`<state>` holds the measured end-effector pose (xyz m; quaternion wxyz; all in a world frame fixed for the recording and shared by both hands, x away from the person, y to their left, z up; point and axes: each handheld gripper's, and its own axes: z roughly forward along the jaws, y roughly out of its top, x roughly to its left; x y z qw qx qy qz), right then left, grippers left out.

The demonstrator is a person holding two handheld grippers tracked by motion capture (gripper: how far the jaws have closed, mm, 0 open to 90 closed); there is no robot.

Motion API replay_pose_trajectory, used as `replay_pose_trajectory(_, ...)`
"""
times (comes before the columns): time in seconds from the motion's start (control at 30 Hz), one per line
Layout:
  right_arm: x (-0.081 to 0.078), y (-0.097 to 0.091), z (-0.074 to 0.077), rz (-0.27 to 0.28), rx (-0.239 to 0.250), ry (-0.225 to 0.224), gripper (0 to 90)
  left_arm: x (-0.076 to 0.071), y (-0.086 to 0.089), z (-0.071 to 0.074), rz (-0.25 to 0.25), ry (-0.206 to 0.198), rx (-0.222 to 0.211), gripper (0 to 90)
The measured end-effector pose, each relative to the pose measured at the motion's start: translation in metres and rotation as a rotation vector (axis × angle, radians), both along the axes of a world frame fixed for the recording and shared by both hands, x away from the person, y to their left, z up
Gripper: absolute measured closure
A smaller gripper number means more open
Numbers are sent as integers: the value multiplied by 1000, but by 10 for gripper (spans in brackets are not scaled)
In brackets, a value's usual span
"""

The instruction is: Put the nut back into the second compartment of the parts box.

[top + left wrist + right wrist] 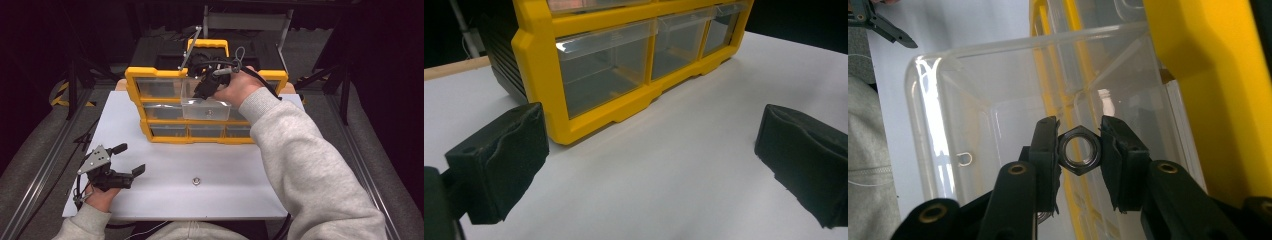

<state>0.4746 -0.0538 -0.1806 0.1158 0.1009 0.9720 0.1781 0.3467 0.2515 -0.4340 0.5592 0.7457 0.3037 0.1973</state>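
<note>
My right gripper (205,90) reaches down into a clear plastic drawer (206,107) pulled out of the middle row of a yellow drawer cabinet (132,75). In the right gripper view the right gripper (1079,150) is shut on a dark hex nut (1078,168), held edge-on between the pads above the drawer's floor (948,125). My left gripper (129,159) rests on the white table (225,160) at the front left, open with nothing between its jaws (649,165). A second nut (196,181) lies loose on the table near the front.
The cabinet (539,30) has a bottom row of shut clear drawers (599,70) facing my left gripper. A black case with a yellow handle (207,44) sits behind the cabinet. The table edge (165,216) runs along the front; dark floor lies on both sides.
</note>
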Motion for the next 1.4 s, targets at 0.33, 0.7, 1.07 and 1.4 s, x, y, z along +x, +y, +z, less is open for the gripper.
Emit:
replay_pose_trajectory(0.33,-9,-14,16,-3,64,-39,593,0,0,0,-2,0,-2,16)
replay_pose_trajectory(0.7,-40,-72,39,-83,138,-110,438,1,-1,0,-1,5,0,16)
replay_pose_trajectory(1.07,-75,-110,15,-135,140,-119,247,1,-2,-1,0,5,-1,16)
replay_pose_trajectory(1.4,-88,-117,-36,-136,122,-79,200,0,-3,-1,2,7,-3,15)
